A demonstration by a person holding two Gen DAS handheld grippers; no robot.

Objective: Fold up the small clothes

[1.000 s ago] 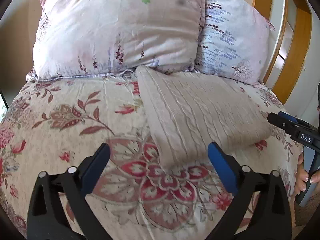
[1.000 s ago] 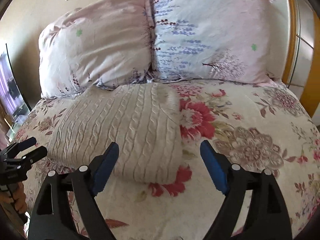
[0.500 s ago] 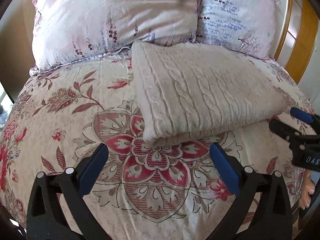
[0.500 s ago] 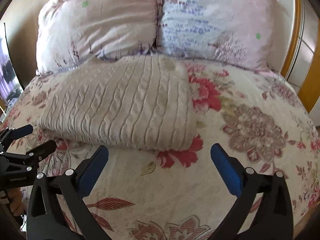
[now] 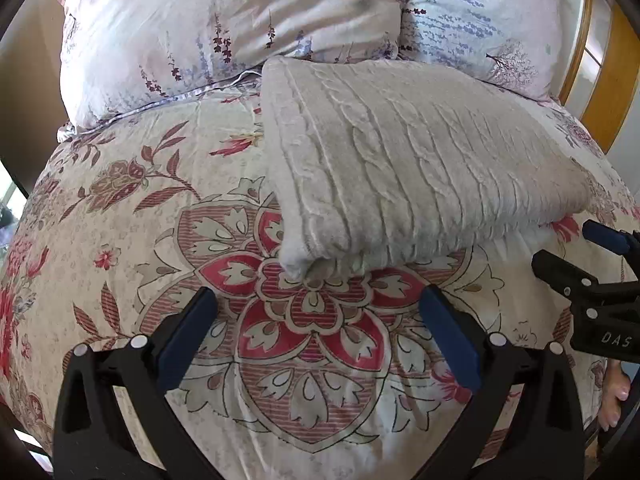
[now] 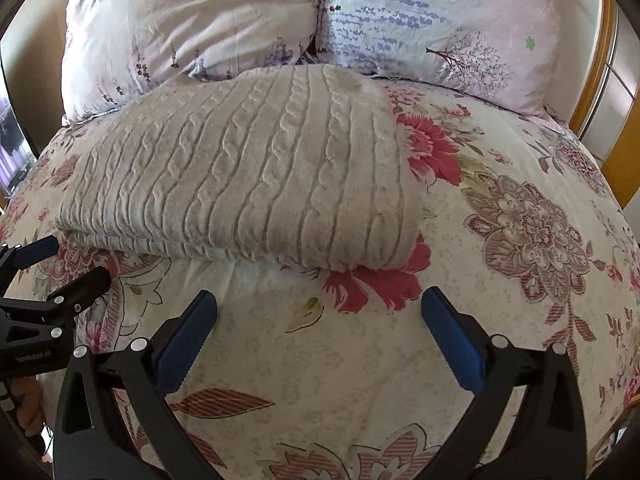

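1 folded sweater point(image 6: 248, 168) lies crosswise, cables toward pillows point(image 6: 320, 16).

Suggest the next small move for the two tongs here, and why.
Probably ease both tongs forward and down to the near edge of the cable-knit sweater. The left tongs and right tongs are both open and empty over the floral bedspread, just short of that edge, which lies folded and ungripped, so nothing can be folded until it is pinched.
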